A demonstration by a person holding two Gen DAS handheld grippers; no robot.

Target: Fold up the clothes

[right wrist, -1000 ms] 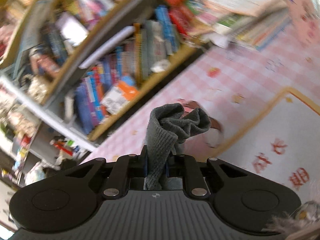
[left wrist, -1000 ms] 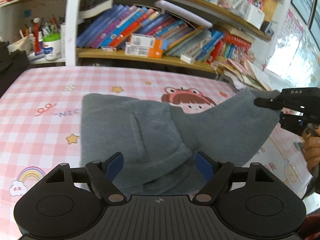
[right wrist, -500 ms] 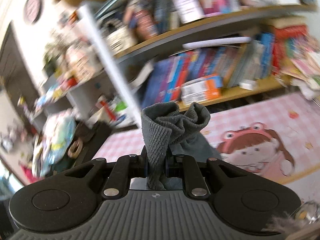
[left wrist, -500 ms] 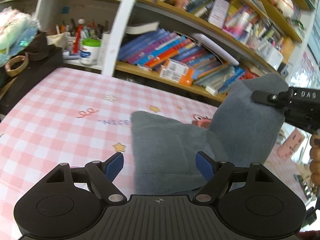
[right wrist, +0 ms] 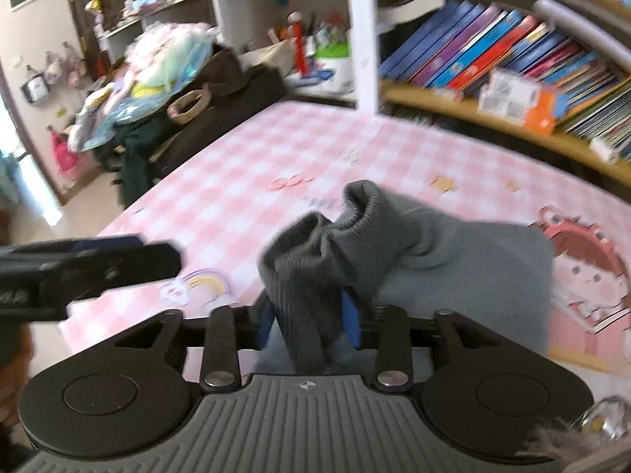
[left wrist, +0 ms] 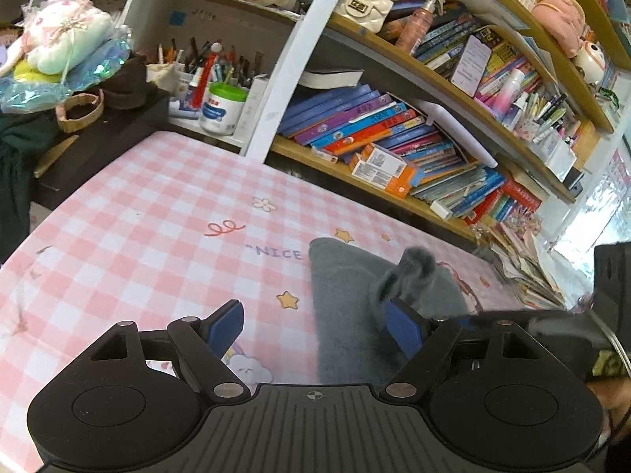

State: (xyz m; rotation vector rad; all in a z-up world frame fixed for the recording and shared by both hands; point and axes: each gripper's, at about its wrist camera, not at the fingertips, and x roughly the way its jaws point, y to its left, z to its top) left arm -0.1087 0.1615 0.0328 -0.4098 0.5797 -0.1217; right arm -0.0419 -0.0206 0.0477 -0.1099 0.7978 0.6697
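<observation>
My right gripper [right wrist: 309, 321] is clamped on a bunched, ribbed edge of the grey garment [right wrist: 465, 272], holding that fold up at the centre of the right wrist frame. My left gripper [left wrist: 313, 325] is spread wide with nothing between its blue pads [left wrist: 226, 323], low in its frame. The garment lies on the pink checked tablecloth [left wrist: 138, 236], lower right of centre in the left view. Bookshelves [left wrist: 394, 138] fill the upper right behind it.
</observation>
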